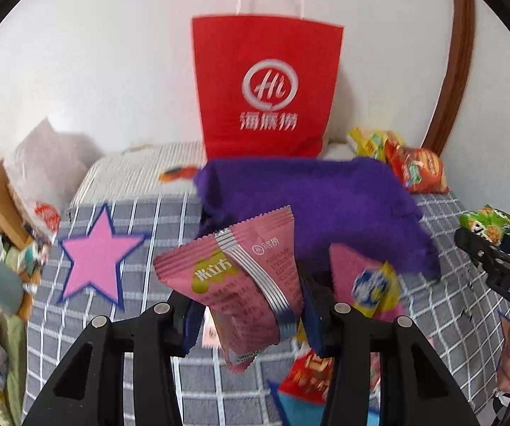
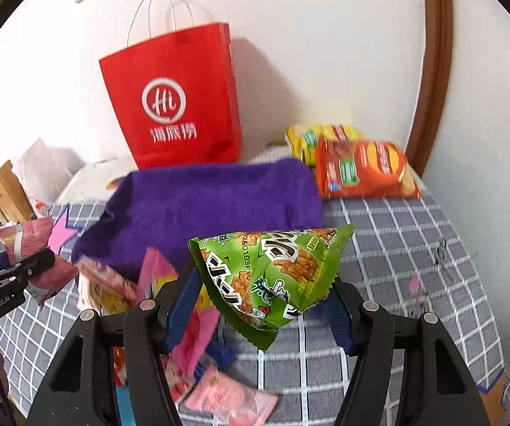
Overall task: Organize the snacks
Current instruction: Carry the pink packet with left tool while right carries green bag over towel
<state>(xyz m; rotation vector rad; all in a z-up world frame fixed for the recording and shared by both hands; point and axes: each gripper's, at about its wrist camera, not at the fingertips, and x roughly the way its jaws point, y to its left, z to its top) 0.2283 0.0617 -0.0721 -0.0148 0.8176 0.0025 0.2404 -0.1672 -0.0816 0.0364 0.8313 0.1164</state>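
Here the left claw is pinching a pink snack packet between its blue pads, holding it clear above the checked cover, while the right claw is clamping a green snack packet in the same way, also off the bed. Just beyond both packets a purple towel is lying spread across the middle of the bed, sitting between the held snacks and the red paper bag that is standing upright against the white wall. To the right of the bag, an orange chip bag is resting against a yellow one, near a brown wooden frame. More pink wrappers are lying scattered below the claws on the grey checked bedcover, which is carrying a pink star patch on its left part. A wooden piece of furniture and a white plastic bag are showing at the far left.
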